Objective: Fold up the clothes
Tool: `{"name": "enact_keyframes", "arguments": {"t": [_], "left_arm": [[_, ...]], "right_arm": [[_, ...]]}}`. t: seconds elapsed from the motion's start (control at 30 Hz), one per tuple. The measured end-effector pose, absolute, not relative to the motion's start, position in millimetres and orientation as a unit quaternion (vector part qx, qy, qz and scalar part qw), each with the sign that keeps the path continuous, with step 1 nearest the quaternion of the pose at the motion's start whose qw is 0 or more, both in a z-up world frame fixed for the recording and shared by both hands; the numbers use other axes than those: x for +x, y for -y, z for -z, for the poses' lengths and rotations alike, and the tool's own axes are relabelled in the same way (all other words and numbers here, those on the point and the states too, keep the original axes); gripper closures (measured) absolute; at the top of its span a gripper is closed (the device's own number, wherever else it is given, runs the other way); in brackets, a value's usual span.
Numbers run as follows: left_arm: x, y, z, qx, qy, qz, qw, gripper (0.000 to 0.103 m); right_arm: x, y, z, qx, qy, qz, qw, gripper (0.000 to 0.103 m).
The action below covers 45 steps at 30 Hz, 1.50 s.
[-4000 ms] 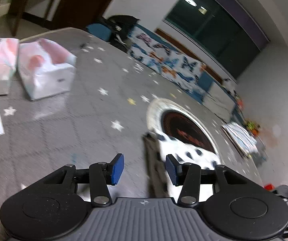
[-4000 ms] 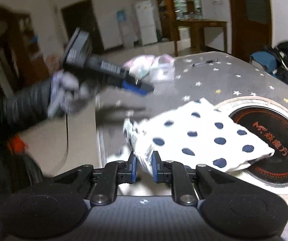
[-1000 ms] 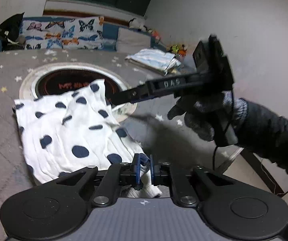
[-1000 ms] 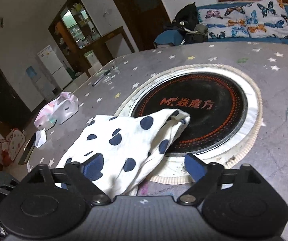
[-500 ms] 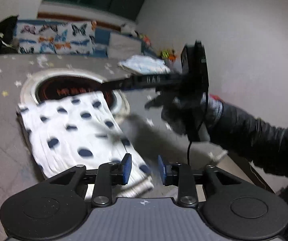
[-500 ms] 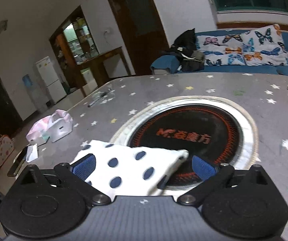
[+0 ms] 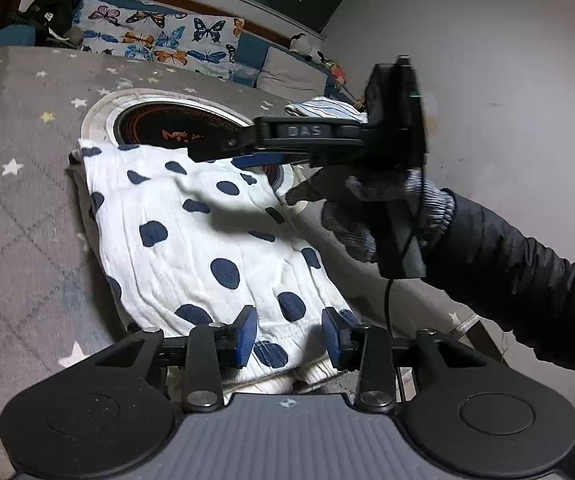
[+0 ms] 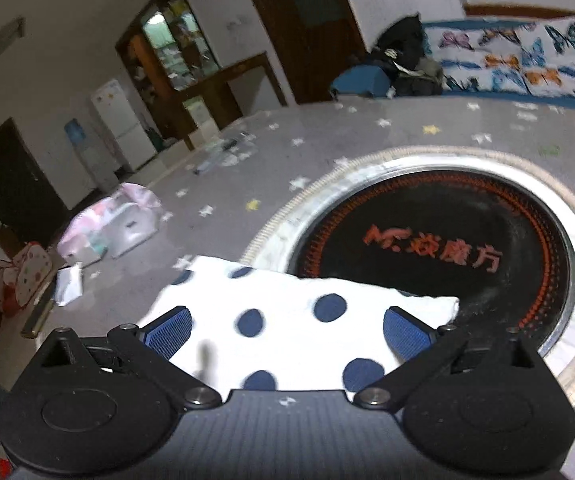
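So the cloth (image 7: 207, 236) is laid flat on the table (image 7: 19, 216), its far end lapping over the round cooktop (image 8: 439, 240). The left gripper (image 7: 289, 334) has just been opening; its pads are parted over the near hem, not pinching it. The right gripper (image 8: 287, 330) is spread wide above the cloth, nothing gripped.

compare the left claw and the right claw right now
The left claw stands partly open, having just been opening; the right claw is spread wide. The left sits at the spotted cloth's near hem, the right above its far side. Neither grips the cloth.
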<state>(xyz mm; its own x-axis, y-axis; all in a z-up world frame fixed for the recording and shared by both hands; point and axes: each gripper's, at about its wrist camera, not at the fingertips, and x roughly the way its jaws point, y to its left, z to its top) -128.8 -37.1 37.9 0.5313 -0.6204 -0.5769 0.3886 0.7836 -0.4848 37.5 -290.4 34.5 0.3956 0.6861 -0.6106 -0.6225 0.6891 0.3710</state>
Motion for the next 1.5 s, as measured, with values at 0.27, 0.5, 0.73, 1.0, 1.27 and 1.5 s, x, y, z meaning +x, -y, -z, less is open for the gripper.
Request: {"name": "enact_keyframes", "arguments": {"t": [0.27,0.5,0.73,1.0,1.27,1.5], "left_arm": [[-137.1,32.1,-51.4,-0.161,-0.360,0.287,0.873,0.047],[-138.0,24.8,-43.5,-0.186,-0.364,0.277,0.870,0.046],[-140.4,21.0,-38.6,-0.200,-0.366,0.276,0.866,0.045],[-144.5,17.0,-51.6,-0.193,-0.348,0.272,0.876,0.038],[-138.0,4.5,-57.7,-0.200,-0.331,0.235,0.892,0.036],[-134.2,4.9,-43.7,-0.195,-0.354,0.209,0.890,0.037]], "right_arm": [[32.7,268.6,-44.8,-0.024,-0.375,-0.405,0.834,0.000],[25.8,221.0,-48.9,-0.114,-0.367,-0.436,0.814,0.000],[36.7,183.1,-29.0,-0.175,-0.386,-0.418,0.804,0.000],[39.4,192.0,-46.4,-0.157,-0.374,-0.419,0.812,0.000],[4.1,235.8,-66.0,-0.170,-0.355,-0.427,0.814,0.000],[-35.8,267.9,-50.5,-0.202,-0.341,-0.419,0.817,0.000]]}}
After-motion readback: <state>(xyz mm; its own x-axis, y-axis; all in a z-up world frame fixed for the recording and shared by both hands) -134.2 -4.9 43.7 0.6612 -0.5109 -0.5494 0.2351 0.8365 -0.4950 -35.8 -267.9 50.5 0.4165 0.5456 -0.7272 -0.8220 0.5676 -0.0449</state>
